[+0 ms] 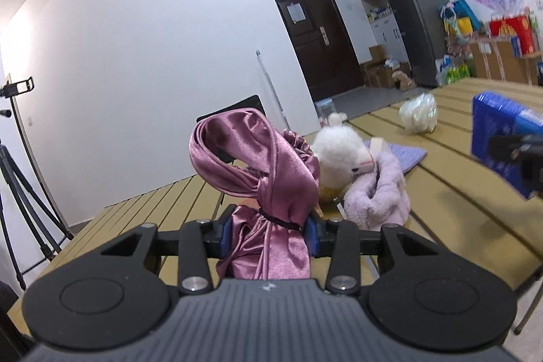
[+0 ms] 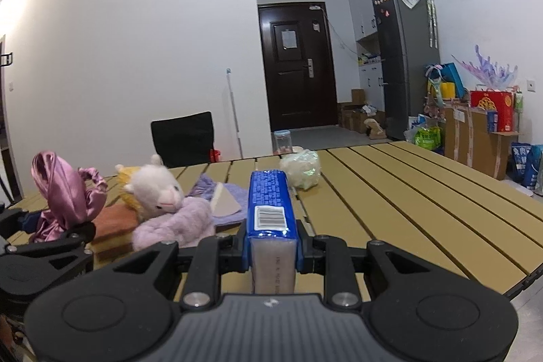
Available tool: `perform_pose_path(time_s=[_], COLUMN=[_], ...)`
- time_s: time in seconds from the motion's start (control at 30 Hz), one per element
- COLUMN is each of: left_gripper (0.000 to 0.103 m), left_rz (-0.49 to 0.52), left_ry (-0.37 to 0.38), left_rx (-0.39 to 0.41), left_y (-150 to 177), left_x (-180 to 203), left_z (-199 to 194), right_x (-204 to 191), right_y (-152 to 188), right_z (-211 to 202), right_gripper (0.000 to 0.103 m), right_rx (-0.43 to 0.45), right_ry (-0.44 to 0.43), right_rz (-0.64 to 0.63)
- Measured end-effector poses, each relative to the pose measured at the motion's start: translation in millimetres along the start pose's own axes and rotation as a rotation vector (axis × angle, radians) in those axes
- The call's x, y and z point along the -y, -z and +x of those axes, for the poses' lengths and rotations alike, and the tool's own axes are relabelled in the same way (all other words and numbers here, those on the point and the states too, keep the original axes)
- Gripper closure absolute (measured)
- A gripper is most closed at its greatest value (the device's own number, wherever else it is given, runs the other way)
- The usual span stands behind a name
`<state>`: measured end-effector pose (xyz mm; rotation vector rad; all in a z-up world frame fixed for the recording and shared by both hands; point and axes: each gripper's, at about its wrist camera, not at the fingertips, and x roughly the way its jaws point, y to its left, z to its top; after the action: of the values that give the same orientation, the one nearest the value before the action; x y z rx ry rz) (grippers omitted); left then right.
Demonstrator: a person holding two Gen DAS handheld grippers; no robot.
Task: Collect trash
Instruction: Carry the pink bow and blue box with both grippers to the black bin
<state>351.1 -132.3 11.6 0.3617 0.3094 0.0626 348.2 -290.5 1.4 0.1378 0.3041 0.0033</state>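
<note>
Left gripper (image 1: pixel 269 231): jaws clamped on pink satin cloth (image 1: pixel 264 165), frame centre. Right gripper (image 2: pixel 271 246): jaws tight on blue packet (image 2: pixel 269 202), lower centre, above slatted table (image 2: pixel 407 192).

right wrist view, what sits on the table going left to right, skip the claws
pink satin cloth held off the table in the left claw → white plush toy → blue packet in the right claw → crumpled plastic bag just right of it, farther back

On the table (image 2: pixel 407 192), the plush toy (image 2: pixel 159 189) lies left of the crumpled bag (image 2: pixel 302 168), the chair (image 2: pixel 183 138) behind.
</note>
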Motion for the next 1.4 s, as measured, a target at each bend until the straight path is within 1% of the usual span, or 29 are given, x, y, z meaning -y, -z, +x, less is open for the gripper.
perform_pose_path(time_s=[0.23,0.37,0.47,0.63,0.97,1.3,1.4], left_gripper=[0.063,0.063,0.063,0.063,0.063,0.063,0.063], left_rz=[-0.079,-0.095,-0.103,-0.127,-0.164,-0.168,-0.170], left_ry=[0.044,0.025,0.029,0.044,0.056,0.080,0.102], left_rx=[0.036,0.065,0.074,0.055,-0.001,-0.043,-0.069], left_y=[-1,0,4,14,41,68,77], left_x=[-23,-31,-35,-41,-57,-69,-70], left_z=[-39,-58,-72,-87,-114,-148,-154], right_x=[-15,-25,-34,-47,-58,-65,-66], right_y=[1,3,6,14,38,67,76], right_z=[-22,-38,-49,-67,-105,-135,-142], right_gripper=[0.080,0.080,0.080,0.080,0.080,0.080,0.080], right_rx=[0.022,0.040,0.049,0.057,0.032,-0.031,-0.055], right_ry=[-0.044,-0.064,-0.077,-0.099,-0.142,-0.169,-0.173], right_rz=[-0.007,-0.027,-0.052,-0.083,-0.099,-0.114,-0.124])
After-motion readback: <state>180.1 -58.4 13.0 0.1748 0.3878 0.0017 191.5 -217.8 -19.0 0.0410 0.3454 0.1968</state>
